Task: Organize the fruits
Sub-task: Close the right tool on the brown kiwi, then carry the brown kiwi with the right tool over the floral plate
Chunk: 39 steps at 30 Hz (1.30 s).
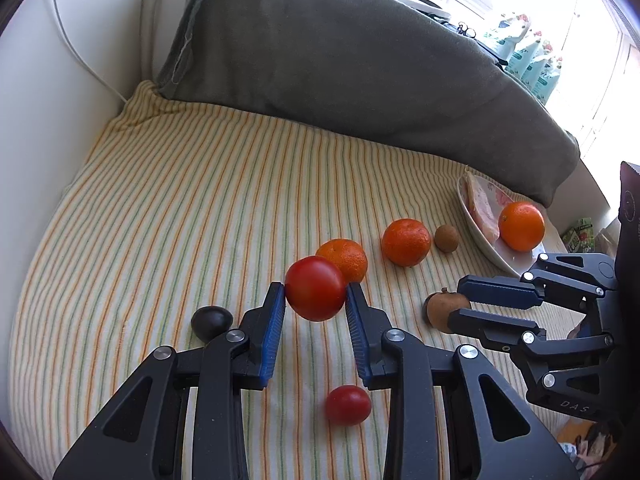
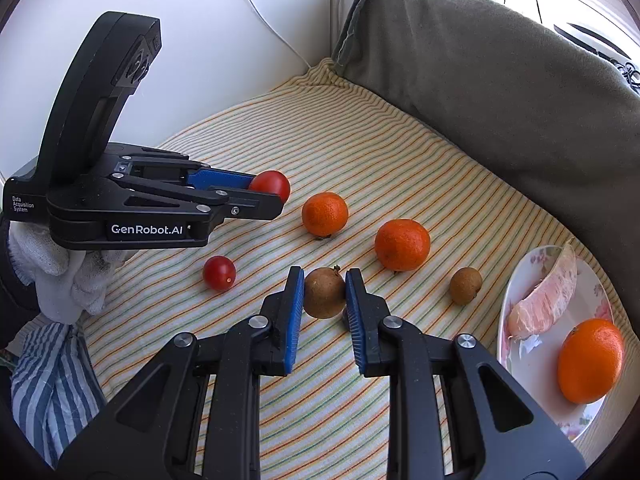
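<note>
My left gripper [image 1: 315,294] is shut on a large red tomato [image 1: 315,288] and holds it above the striped cloth [image 1: 180,200]; the tomato also shows in the right wrist view [image 2: 274,185]. My right gripper [image 2: 325,289] is shut on a brown round fruit [image 2: 324,293], which also shows in the left wrist view [image 1: 442,310]. Two tangerines [image 2: 325,214] [image 2: 402,244] and a small brown fruit [image 2: 465,285] lie on the cloth. A white floral plate [image 2: 536,364] at the right holds an orange [image 2: 590,360] and a pomelo segment [image 2: 548,296].
A small red tomato [image 1: 347,405] lies on the cloth under my left gripper. A dark plum-like fruit [image 1: 211,322] lies to its left. A grey cushion [image 1: 340,60] bounds the back. A white wall [image 2: 180,20] stands at the left.
</note>
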{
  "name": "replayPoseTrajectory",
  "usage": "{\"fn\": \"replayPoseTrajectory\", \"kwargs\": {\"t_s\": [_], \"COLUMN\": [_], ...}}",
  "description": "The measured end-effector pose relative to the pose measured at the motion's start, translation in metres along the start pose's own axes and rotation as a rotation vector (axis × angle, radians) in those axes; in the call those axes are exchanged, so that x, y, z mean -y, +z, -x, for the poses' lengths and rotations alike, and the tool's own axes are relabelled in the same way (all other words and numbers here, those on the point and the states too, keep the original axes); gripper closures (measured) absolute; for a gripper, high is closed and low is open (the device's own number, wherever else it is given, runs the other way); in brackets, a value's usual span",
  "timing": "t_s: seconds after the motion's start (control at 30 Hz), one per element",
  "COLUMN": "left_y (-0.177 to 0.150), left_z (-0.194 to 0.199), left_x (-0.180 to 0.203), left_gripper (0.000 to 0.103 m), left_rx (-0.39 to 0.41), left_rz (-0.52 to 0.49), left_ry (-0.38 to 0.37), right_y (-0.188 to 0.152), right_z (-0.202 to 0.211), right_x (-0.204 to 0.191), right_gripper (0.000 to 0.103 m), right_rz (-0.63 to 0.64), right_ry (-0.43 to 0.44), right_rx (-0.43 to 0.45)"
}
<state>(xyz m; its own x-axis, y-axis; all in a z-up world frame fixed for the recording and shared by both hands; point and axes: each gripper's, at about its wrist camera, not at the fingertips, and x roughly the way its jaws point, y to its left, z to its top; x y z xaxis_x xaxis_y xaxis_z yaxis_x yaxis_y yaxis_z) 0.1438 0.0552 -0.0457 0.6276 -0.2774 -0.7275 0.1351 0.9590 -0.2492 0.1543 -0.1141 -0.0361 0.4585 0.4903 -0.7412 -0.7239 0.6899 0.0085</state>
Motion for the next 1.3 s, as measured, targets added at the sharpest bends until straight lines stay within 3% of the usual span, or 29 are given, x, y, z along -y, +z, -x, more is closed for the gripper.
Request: {"fn": "replayPoseTrajectory", "kwargs": {"t_s": [0.43, 0.87, 1.3], "left_y": [0.008, 0.021, 0.037], "left_z": [0.011, 0.0, -0.025], "left_x": [0.033, 0.076, 0.125], "left_gripper": [0.074, 0.074, 0.074], "left_rx": [0.041, 0.04, 0.02], "left_rz": [-0.049, -0.105, -0.176], "left_ry": [-0.046, -0.122, -0.19], "right_y": [-0.008, -0.031, -0.065], "right_z": [0.042, 0.088, 0.109], "right_x": [0.018, 0.062, 0.098], "right_gripper": [0.081, 0.081, 0.081], "right_rz": [-0.064, -0.205, -0.316], "right_ry": [-0.044, -0.116, -0.167], "right_rx": [0.069, 0.134, 0.131]}}
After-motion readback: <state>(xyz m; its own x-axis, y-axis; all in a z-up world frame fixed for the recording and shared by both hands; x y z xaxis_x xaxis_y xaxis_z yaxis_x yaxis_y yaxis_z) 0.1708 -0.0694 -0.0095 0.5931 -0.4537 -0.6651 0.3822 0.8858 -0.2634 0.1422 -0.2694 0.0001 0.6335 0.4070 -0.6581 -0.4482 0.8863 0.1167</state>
